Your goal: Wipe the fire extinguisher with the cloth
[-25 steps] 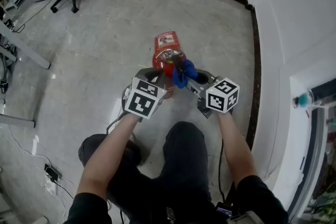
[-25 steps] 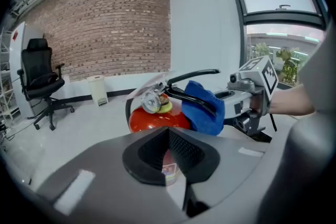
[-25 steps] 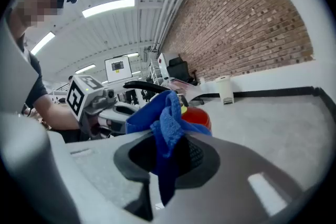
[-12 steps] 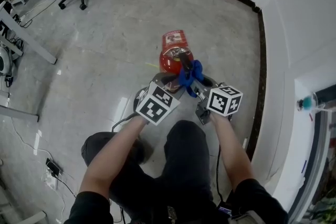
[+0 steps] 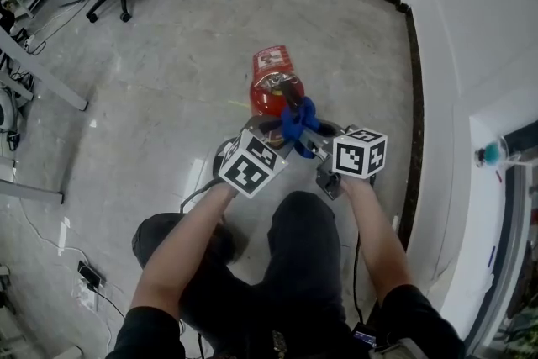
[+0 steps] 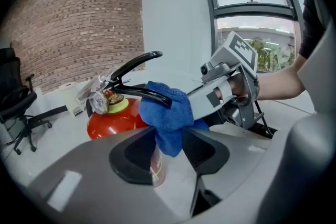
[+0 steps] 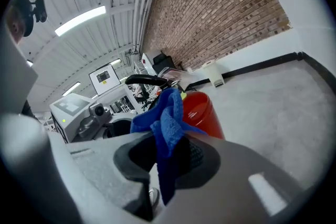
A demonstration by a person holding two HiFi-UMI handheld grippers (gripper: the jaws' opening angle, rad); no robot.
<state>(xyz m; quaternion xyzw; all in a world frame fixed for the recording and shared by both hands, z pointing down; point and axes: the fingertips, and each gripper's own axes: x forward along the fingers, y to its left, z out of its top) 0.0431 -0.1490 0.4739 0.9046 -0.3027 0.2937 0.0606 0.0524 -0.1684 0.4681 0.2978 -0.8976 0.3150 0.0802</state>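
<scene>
Two grippers meet at one cloth (image 5: 296,120) atop the fire extinguisher (image 5: 269,84)

Pinched shut on the blue cloth, the fingers of the right gripper (image 7: 168,157) press it against the black handle (image 6: 137,63), probably to rub around the valve. The red fire extinguisher stands upright on the floor (image 5: 168,80) before the person's knees. The left gripper (image 6: 169,147) has just been opening its fingers. They stand apart with the cloth's hanging tail between them, unpressed, apparently letting go.

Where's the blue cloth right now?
Centre of the head view: the blue cloth is pinched in the right gripper, bunched up by the black handle on the near side of the fire extinguisher.
</scene>
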